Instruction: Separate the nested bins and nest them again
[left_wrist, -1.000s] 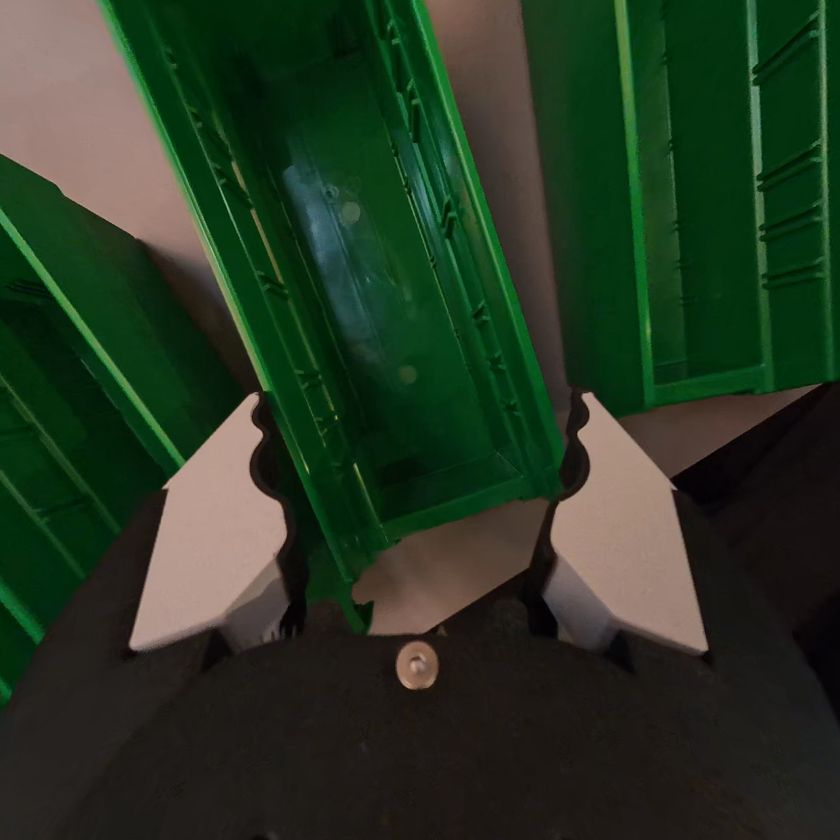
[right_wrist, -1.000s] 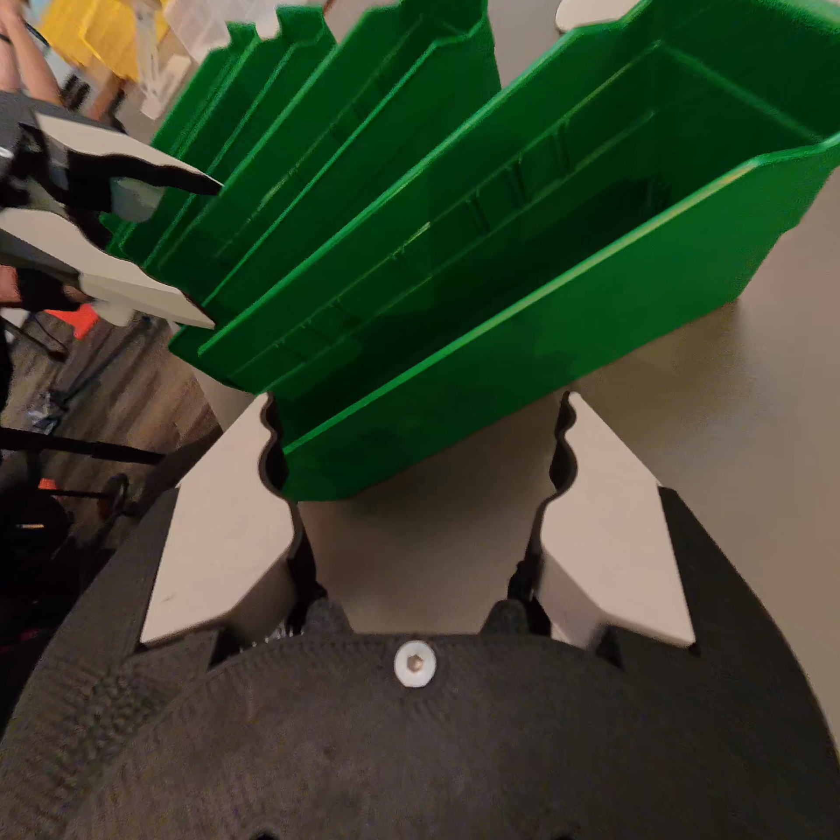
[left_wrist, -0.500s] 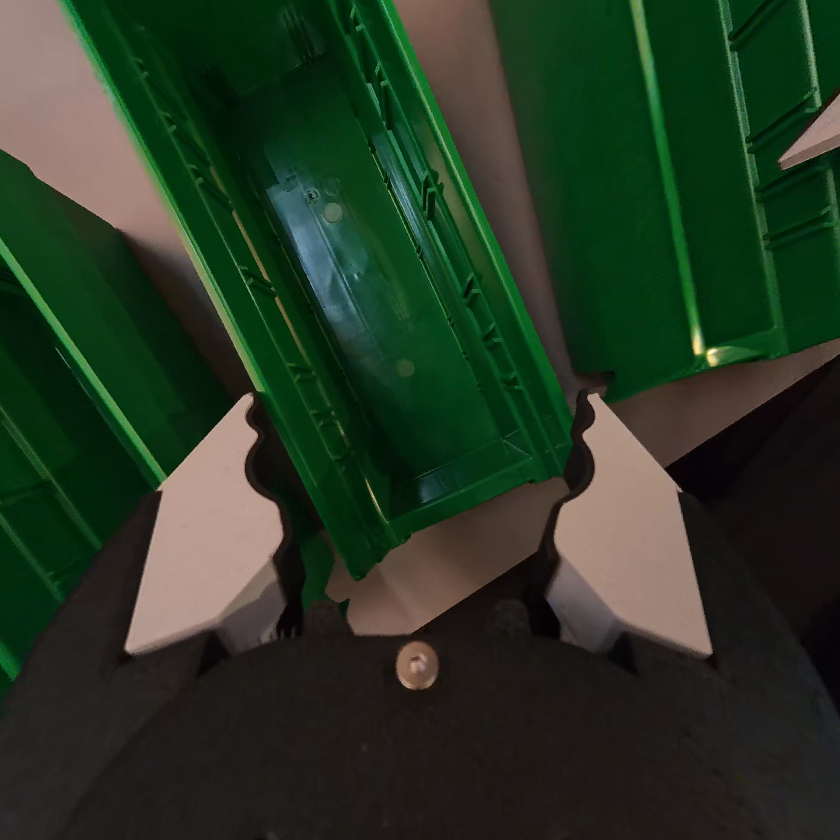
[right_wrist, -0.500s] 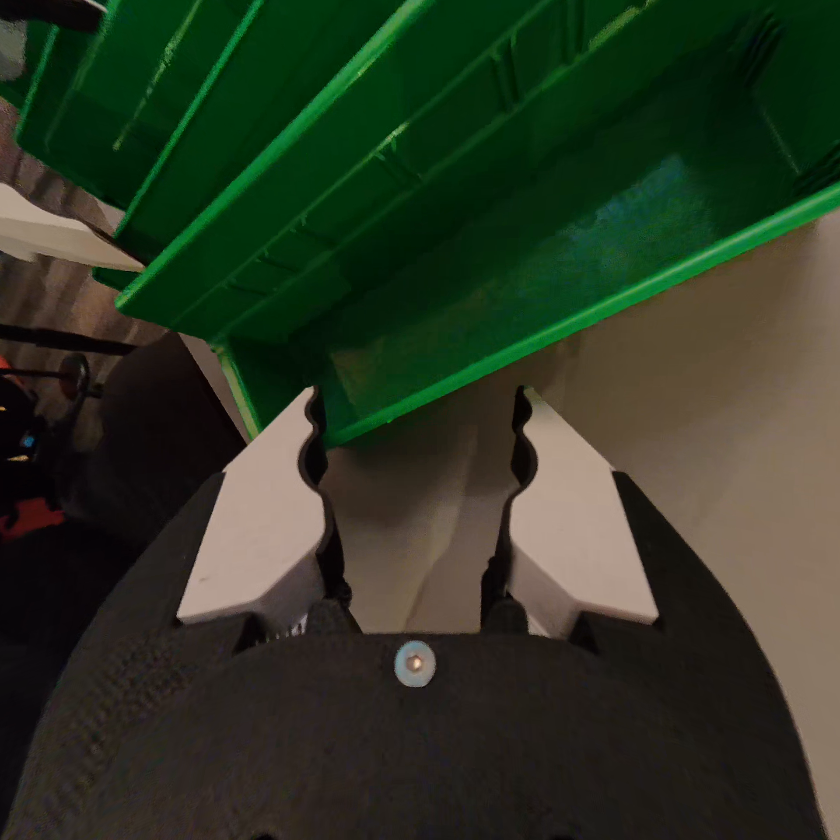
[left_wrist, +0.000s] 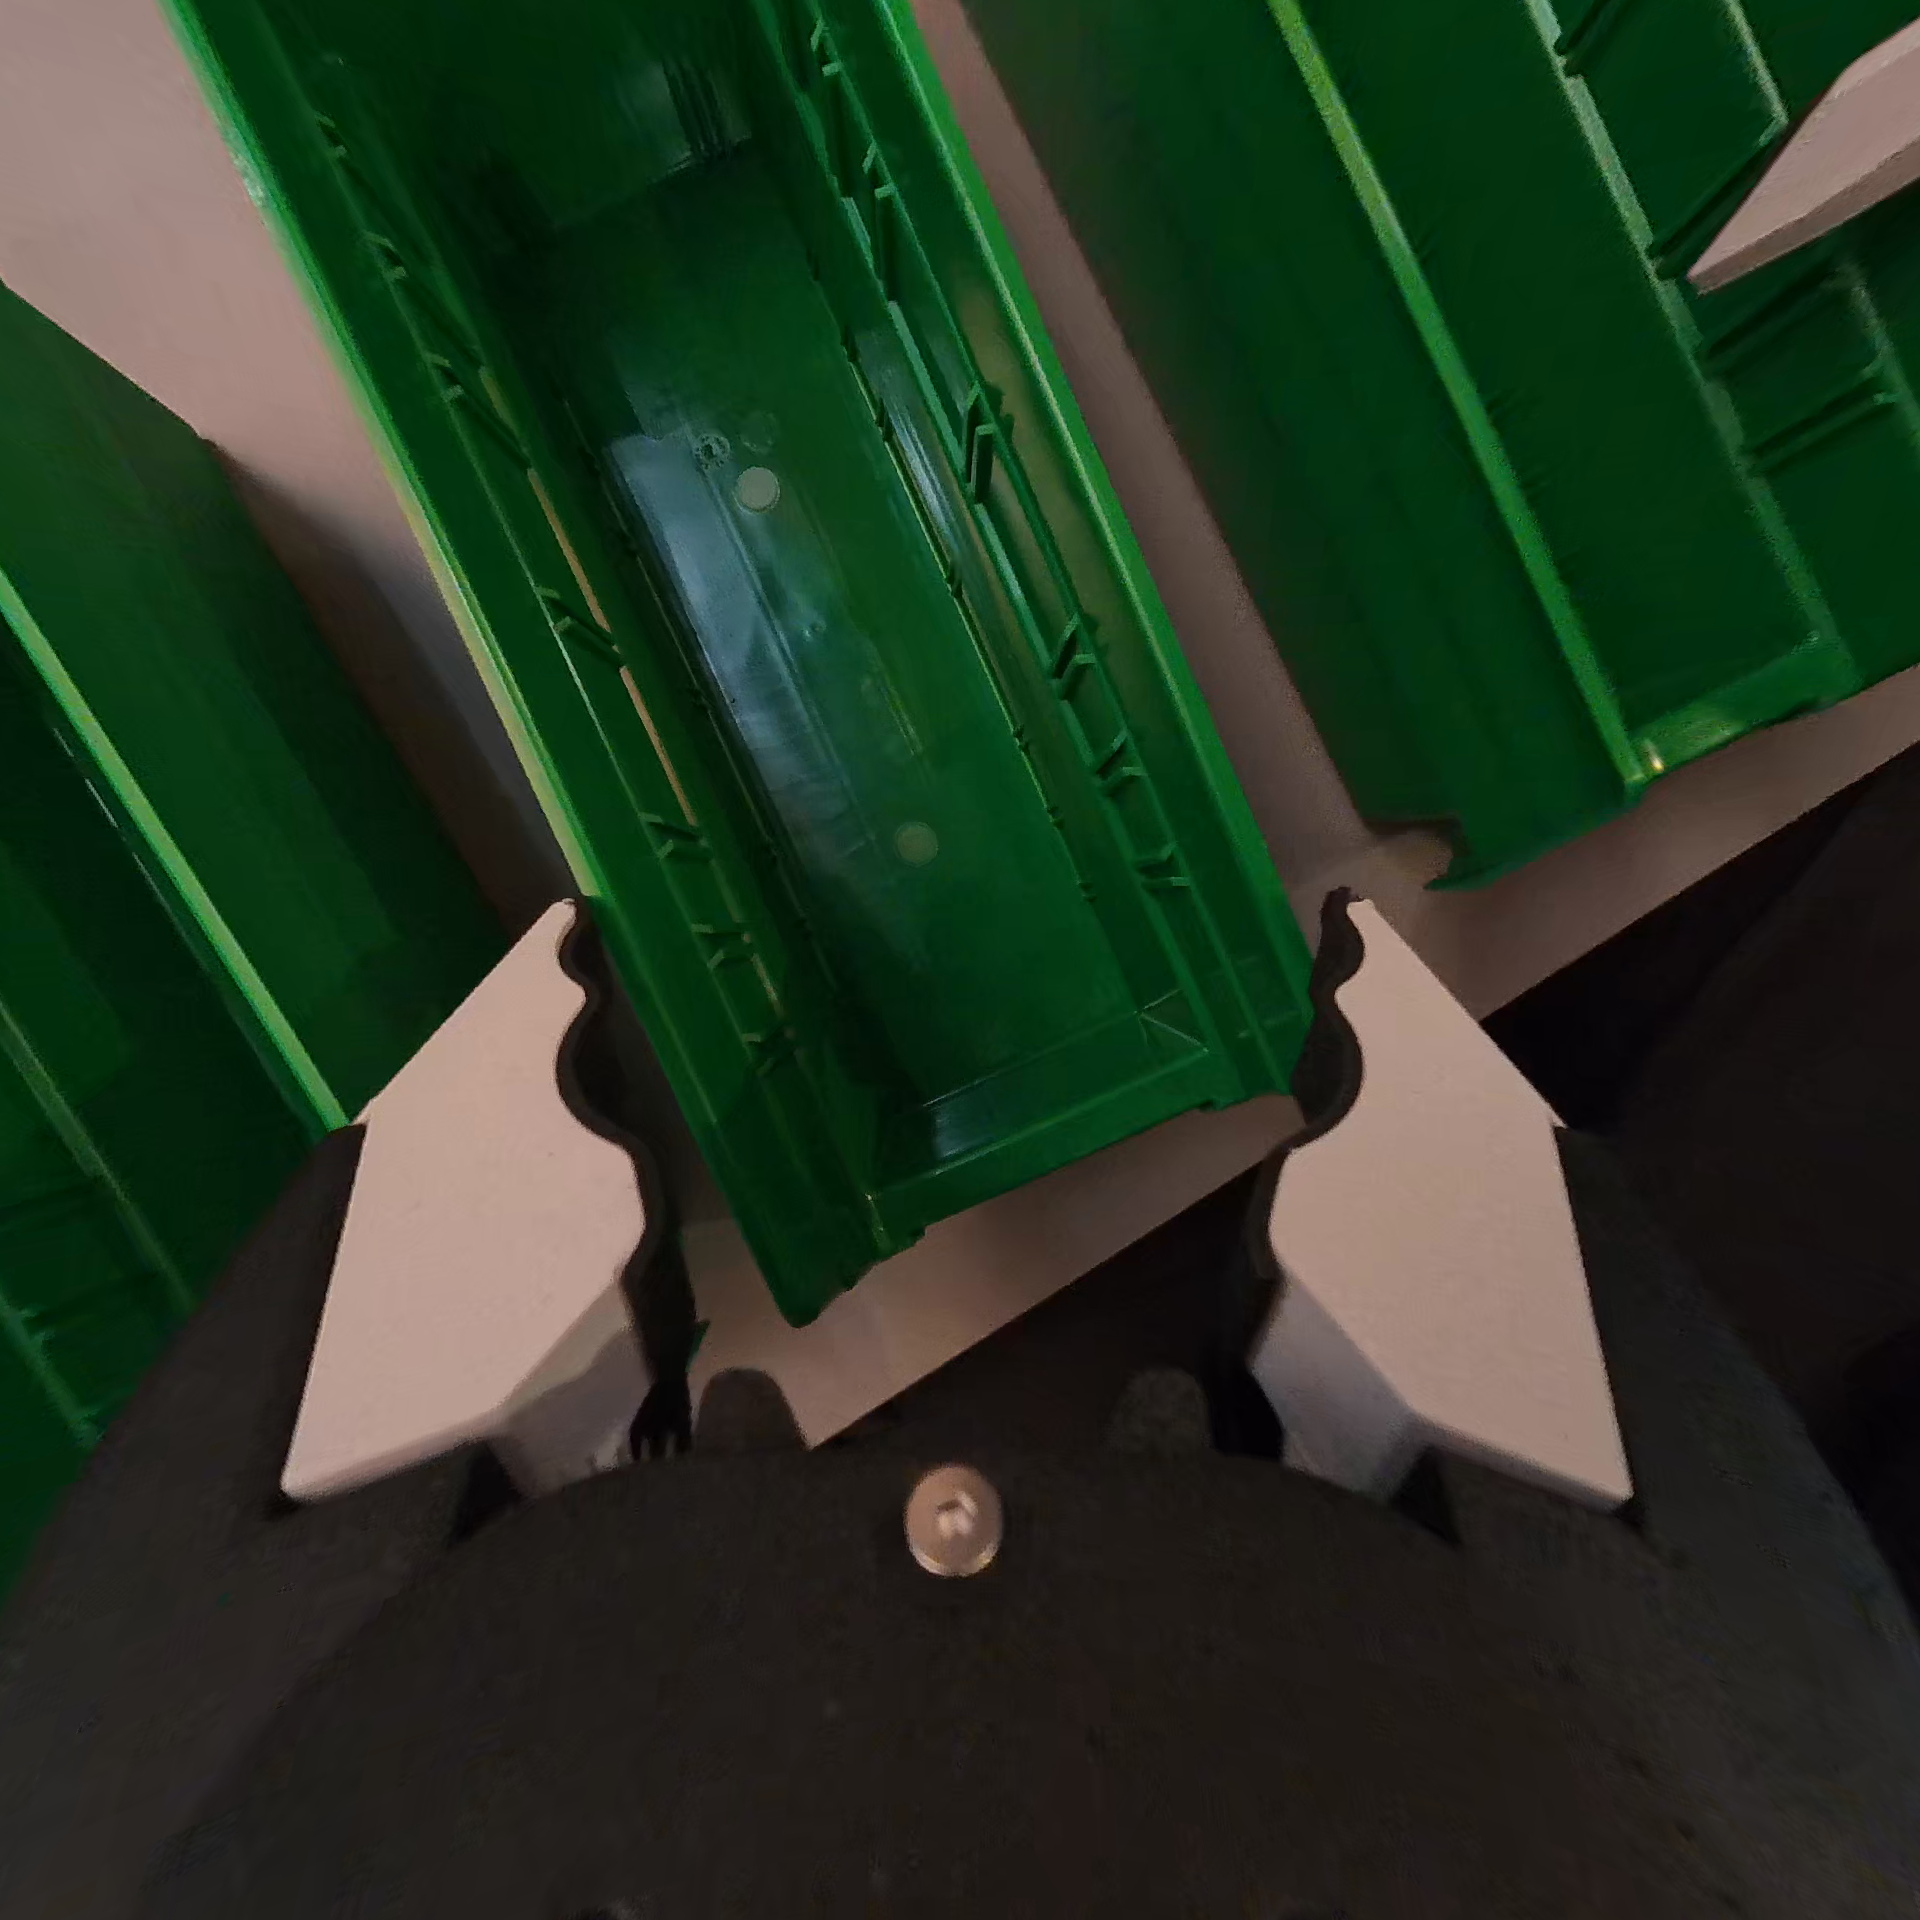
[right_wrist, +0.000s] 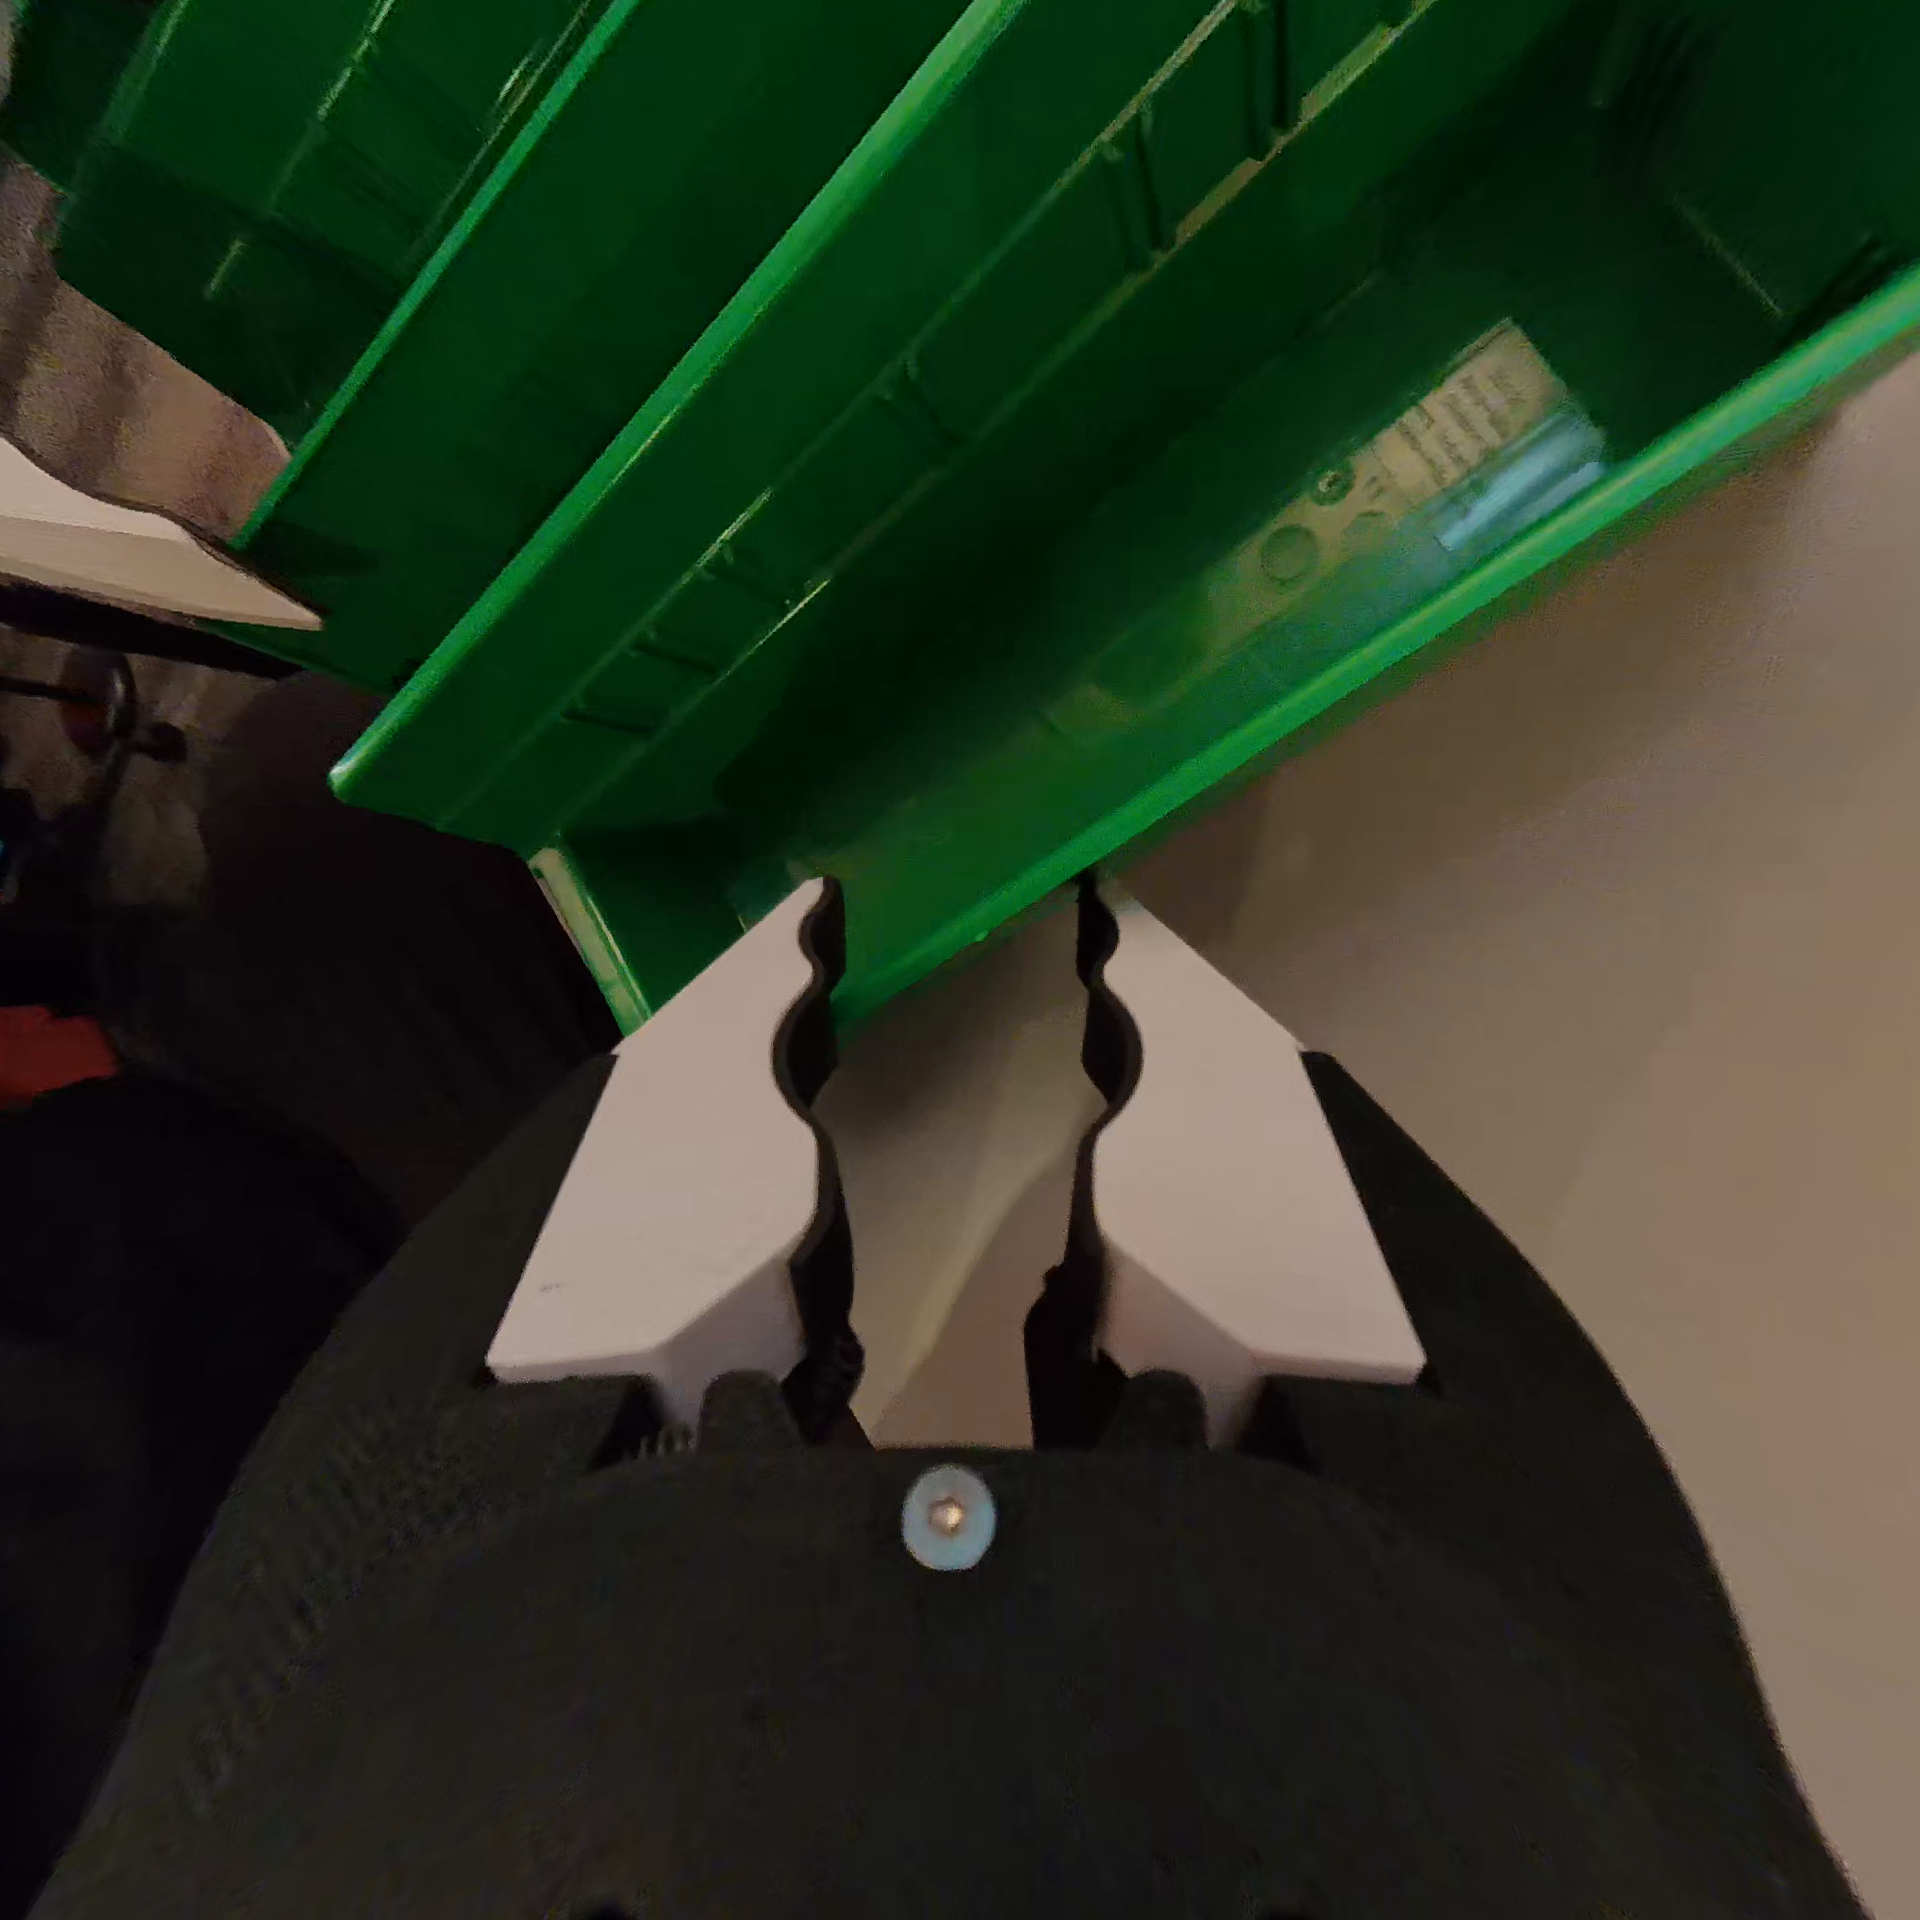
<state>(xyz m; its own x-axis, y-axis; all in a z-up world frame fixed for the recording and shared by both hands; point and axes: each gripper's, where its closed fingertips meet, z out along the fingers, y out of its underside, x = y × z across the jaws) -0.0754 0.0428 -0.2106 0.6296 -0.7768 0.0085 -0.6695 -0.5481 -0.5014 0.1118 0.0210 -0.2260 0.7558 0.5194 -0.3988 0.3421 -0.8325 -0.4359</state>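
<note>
Straddling the near end of the middle bin (left_wrist: 831, 675) at frame centre, the left hand-held gripper (left_wrist: 951, 1039) is spread wide, gripping nothing. The right hand-held gripper (right_wrist: 956, 935), jaws narrowed but apart, brackets the right bin's (right_wrist: 1039, 520) near rim, not yet pinching. All three bins sit separated on the worktop (right_wrist: 1558, 935). They look light, stiff and slick; thin rims are the likeliest hold.
</note>
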